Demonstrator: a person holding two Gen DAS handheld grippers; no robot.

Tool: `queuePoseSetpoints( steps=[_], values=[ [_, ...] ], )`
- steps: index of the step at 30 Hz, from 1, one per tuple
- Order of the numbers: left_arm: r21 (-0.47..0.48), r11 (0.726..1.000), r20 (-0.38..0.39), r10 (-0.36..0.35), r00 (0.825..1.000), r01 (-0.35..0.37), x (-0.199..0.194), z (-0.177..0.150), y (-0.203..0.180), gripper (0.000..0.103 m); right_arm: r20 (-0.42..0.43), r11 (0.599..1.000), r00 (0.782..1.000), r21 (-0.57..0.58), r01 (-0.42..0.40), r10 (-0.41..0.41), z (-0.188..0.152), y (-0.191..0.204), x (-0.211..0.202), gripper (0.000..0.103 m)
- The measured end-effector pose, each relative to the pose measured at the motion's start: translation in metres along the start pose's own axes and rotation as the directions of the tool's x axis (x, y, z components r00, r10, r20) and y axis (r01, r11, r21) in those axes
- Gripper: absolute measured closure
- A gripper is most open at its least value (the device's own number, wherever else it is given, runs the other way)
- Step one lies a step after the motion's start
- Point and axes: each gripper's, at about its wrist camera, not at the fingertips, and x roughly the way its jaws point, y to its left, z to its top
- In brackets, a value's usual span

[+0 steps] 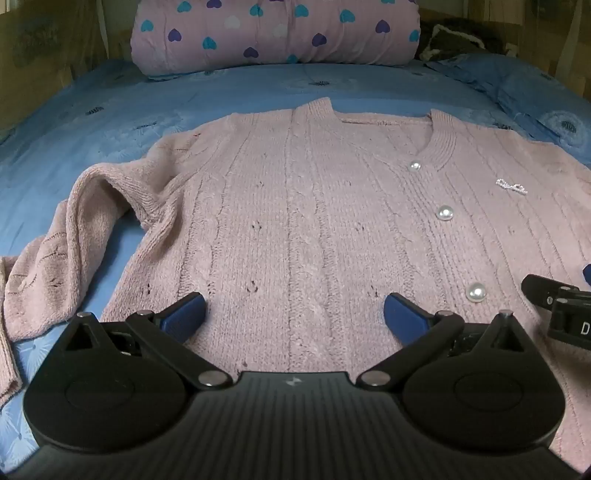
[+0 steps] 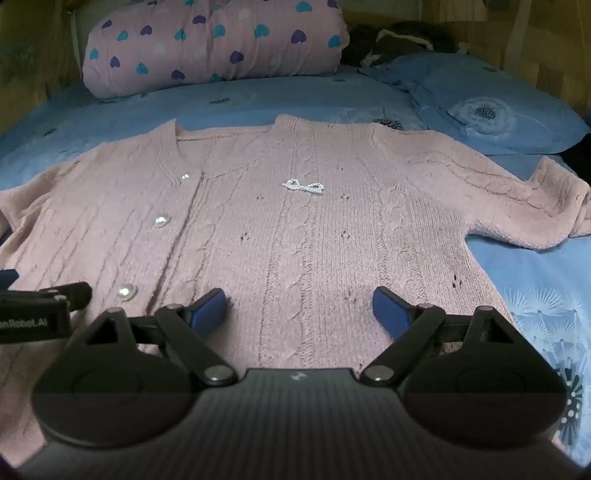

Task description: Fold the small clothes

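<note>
Both grippers are right down at the hem end of the sweater. Left gripper has its blue fingers spread wide with nothing between them, hovering low over or maybe resting on the knit, can't tell which. Right gripper is the same deal: jaws wide apart, empty, sitting just beside the left one.

Past the fingers, the pink cardigan is laid out front-up and mostly flat on the bed, buttoned, pearl buttons running up toward the V-neck, little pearl bow on the chest. So folding hasn't really started, I'd say. Left sleeve is bunched up and trailing down off to the side; right sleeve sticks out straighter with the cuff curled.

What I'd worry about: this chunky cable knit is floppy and has small holes in it, so a fingertip could snag a loop. A pinch could also grab only the top layer, and then the front lifts while the back stays put. That crumpled left sleeve will make a lumpy fold if it isn't straightened first. Soft bedding underneath also gives under pressure, so the sheet could easily get pinched along with the hem.

Surface is a blue bedsheet with a dandelion print, a matching blue pillow back right, a pink rolled quilt with hearts at the head, something dark behind the pillow, and wood panelling around.
</note>
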Motion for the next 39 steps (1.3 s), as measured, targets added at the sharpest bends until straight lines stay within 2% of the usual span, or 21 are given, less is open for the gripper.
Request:
queuePoseSetpoints(
  steps=[39],
  values=[
    [0.001,1.0,0.003,0.002,1.0,-0.002,-0.0001,0.0002,-0.0012,0.0,0.001,1.0,1.0,-0.009,0.008,-0.008,-0.0003,0.0031,0.0013,0.015]
  ],
)
